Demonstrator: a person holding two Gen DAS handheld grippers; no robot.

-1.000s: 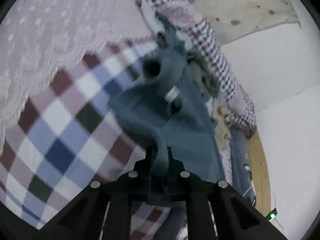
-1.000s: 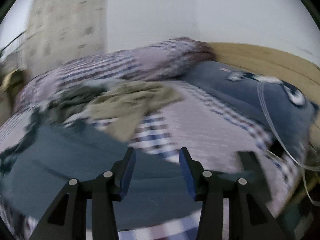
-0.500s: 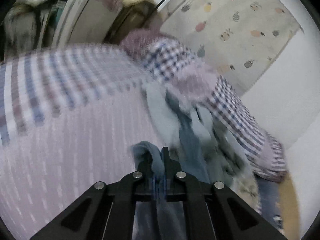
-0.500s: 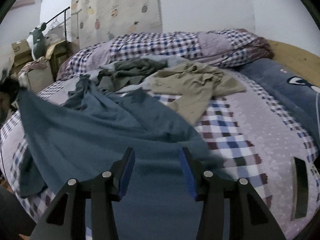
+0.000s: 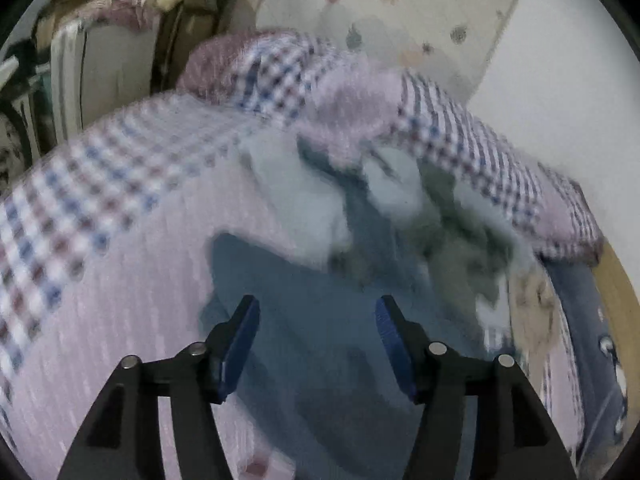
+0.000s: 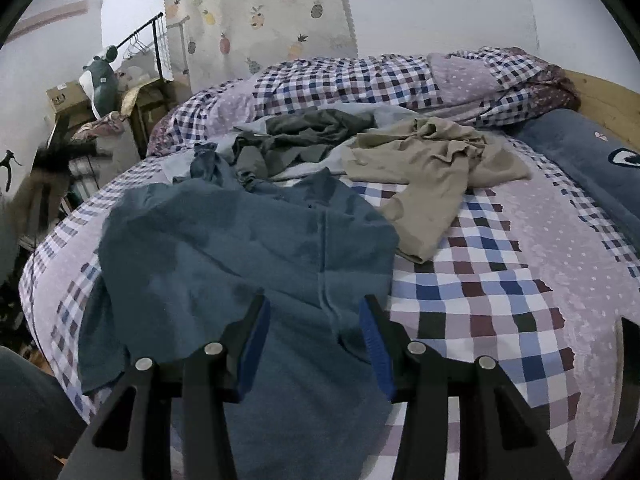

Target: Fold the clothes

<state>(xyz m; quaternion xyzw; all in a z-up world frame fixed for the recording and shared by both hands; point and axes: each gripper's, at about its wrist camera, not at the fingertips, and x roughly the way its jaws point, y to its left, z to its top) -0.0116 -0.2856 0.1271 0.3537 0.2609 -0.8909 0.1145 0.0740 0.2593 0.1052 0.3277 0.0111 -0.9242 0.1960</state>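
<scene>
A blue garment [image 6: 248,264] lies spread on the checked bed cover [image 6: 500,292], rumpled toward its far end. My right gripper [image 6: 314,320] hovers open above its near half, nothing between the fingers. In the blurred left wrist view the same blue garment [image 5: 320,320] lies below my left gripper [image 5: 316,320], which is open and empty. Beyond it lie a tan garment [image 6: 432,172], a dark grey garment [image 6: 304,136] and a pale blue one [image 5: 296,196].
A rolled checked quilt [image 6: 360,80] runs along the bed's far side. A dark blue pillow [image 6: 580,152] sits at the right by the wooden headboard [image 6: 600,92]. Boxes, a clothes rack [image 6: 156,40] and clutter stand left of the bed. A fruit-print curtain [image 6: 256,12] hangs behind.
My left gripper, shut on a fold of the blue garment before, has opened and let it go. The garment has dropped flat onto the bed. The right gripper stayed open.
</scene>
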